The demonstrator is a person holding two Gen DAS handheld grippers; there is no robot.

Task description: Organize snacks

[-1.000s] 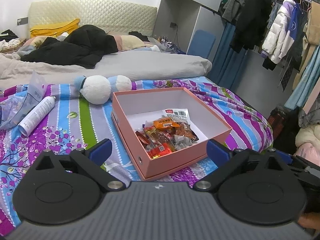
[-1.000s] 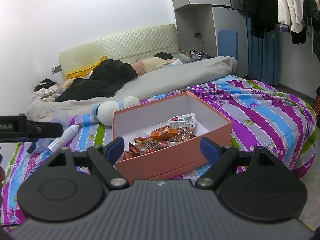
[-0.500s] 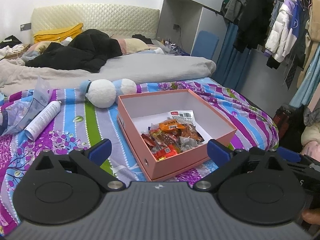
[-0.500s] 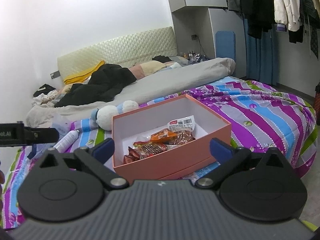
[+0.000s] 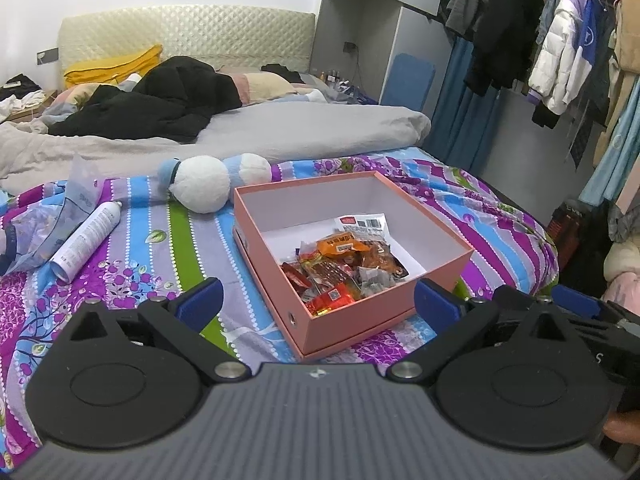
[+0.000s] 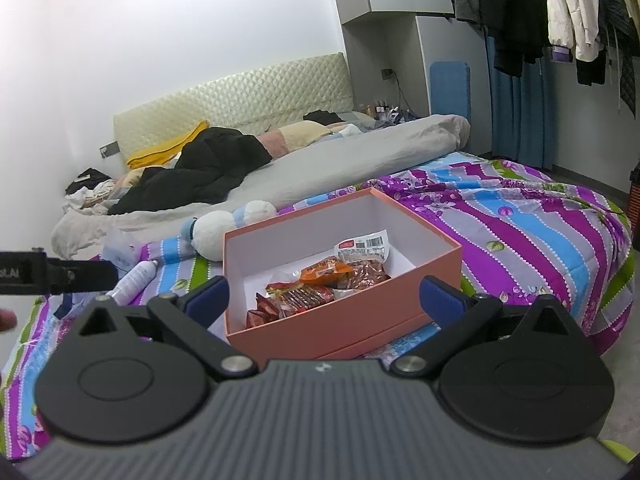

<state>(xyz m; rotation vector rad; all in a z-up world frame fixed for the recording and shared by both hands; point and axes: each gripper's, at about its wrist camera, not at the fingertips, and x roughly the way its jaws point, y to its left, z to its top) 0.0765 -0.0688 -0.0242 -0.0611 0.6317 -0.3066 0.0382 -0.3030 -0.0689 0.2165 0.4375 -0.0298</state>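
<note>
A pink cardboard box [image 5: 304,186] [image 6: 296,220] lies open on the striped bedspread. Several snack packets [image 5: 340,264] [image 6: 320,284] are piled in its near right part: orange, red and one clear packet with a white label. My left gripper [image 5: 318,306] hovers just short of the box's near corner, open, with nothing between its blue fingertips. My right gripper [image 6: 324,299] faces the box's long side from a lower angle, open wide and empty. The other gripper shows at the edge of each view: right gripper [image 5: 580,312], left gripper [image 6: 60,276].
A white and blue plush toy [image 5: 204,190] lies behind the box's left corner. A white spray can [image 5: 86,240] and a crumpled plastic bag [image 5: 48,216] sit at left. A grey duvet and black coat cover the bed's far half. Hanging clothes [image 5: 560,60] line the right.
The right gripper's jaws spread wider, then stayed wide. Box, snacks and left gripper are as before.
</note>
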